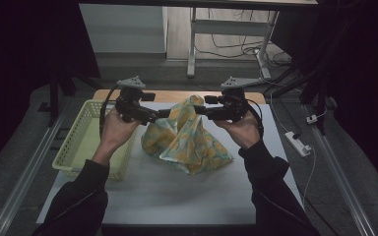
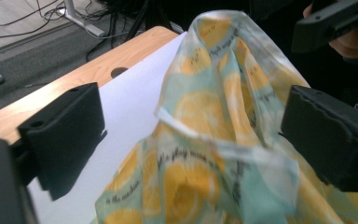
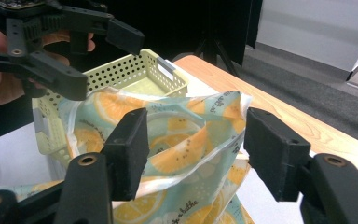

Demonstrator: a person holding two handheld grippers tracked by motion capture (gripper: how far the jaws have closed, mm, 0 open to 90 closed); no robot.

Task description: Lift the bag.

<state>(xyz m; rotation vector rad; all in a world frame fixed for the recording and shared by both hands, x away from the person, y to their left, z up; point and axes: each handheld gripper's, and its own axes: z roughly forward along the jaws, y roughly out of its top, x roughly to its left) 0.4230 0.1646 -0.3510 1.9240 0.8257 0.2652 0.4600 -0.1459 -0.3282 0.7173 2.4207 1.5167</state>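
You have both tongs raised over the middle of the surface [image 1: 167, 191], facing each other across the cloth [image 1: 189, 140] — a lemon-print piece in teal and yellow that stands in a loose peak between them. In the high view the left tongs [image 1: 163, 114] come in from the left and the right tongs [image 1: 200, 109] from the right, each meeting the cloth near its top, which is probably why the fabric rises instead of lying flat. Whether either pair really pinches it is another matter: in the left gripper view the left tongs [image 2: 193, 140] stand spread, with the cloth's folded top edge hanging between the jaws and touching neither that you can see, and in the right gripper view the right tongs [image 3: 196, 149] are spread too, a curl of the hem sitting in the gap. So treat the cloth as bracketed, not held — something out of sight may be keeping it up, and I cannot tell what. Its long axis runs roughly upright, peak pointing up and a little far, while the lower folds spread near and right onto the surface. The basket [image 1: 76, 142] sits at the left edge, just beside your left hand [image 1: 114, 130], and looks empty; the cloth stays apart from it.
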